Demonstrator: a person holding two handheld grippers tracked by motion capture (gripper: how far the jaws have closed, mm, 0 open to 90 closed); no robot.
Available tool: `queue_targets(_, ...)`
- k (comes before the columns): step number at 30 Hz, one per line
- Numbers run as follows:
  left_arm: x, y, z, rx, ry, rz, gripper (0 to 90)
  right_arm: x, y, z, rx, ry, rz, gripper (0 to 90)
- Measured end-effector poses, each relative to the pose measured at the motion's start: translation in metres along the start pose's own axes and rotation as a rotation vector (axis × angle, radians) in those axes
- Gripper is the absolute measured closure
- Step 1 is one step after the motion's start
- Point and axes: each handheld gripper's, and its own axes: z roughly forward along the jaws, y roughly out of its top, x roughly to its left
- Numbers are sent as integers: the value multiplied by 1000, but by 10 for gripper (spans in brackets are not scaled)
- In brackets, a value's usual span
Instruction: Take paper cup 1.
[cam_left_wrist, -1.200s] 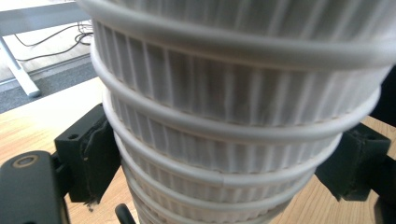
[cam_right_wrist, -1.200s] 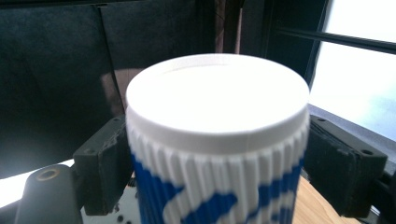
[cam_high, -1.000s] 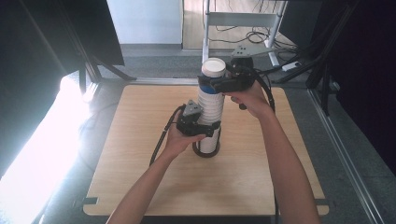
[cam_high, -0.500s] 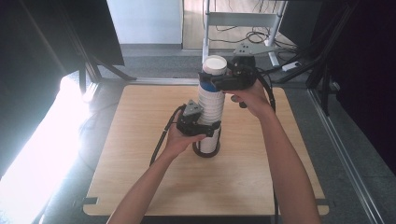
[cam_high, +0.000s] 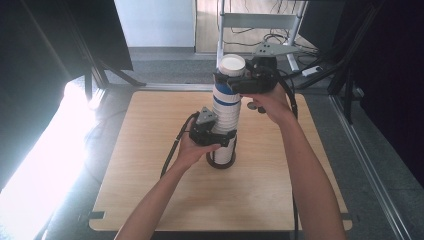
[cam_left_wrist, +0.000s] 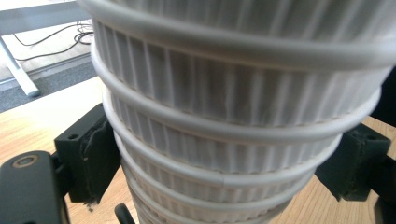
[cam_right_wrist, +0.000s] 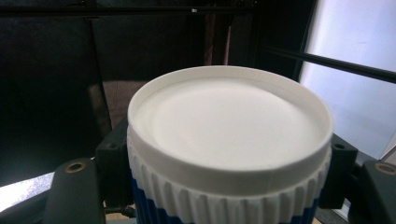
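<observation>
A tall stack of cups (cam_high: 226, 117) is standing upright near the middle of the tabletop (cam_high: 125, 170), a little toward its far edge. The left hand-held gripper (cam_high: 216, 136) is clamping the stack low down, pads pressing both sides. The right hand-held gripper (cam_high: 239, 80) has just been closing and is now gripping the top cup (cam_right_wrist: 229, 140) under its rim.

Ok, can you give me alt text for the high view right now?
A tall stack of cups stands upright on a wooden table. The left gripper clamps the stack low down, while the right gripper, its fingers just closing, grips the top cup.
</observation>
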Motion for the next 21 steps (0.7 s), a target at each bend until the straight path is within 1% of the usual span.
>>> queue_targets(4, 0, 0, 0, 6, 0, 14, 124, 2, 8, -8, -36, -10, -3, 268)
queue_targets(7, 0, 0, 0, 6, 0, 15, 124, 4, 12, -12, -51, -16, -7, 268)
queue_targets(11, 1, 0, 0, 5, 3, 12, 124, 4, 20, -25, -88, -33, -8, 270)
queue_targets(13, 1, 0, 0, 4, 4, 10, 124, 3, 23, -30, -102, -37, -1, 270)
queue_targets(18, 1, 0, -1, 4, 3, 10, 124, 1, 25, -46, -125, -53, 0, 271)
queue_targets(19, 1, 0, -1, 4, 3, 10, 124, 1, 25, -46, -125, -53, 0, 271)
queue_targets(20, 1, 0, -1, 3, 3, 10, 124, -1, 23, -53, -129, -62, 0, 271)
queue_targets(21, 1, 0, -1, 3, 3, 10, 123, -1, 23, -53, -129, -62, 0, 271)
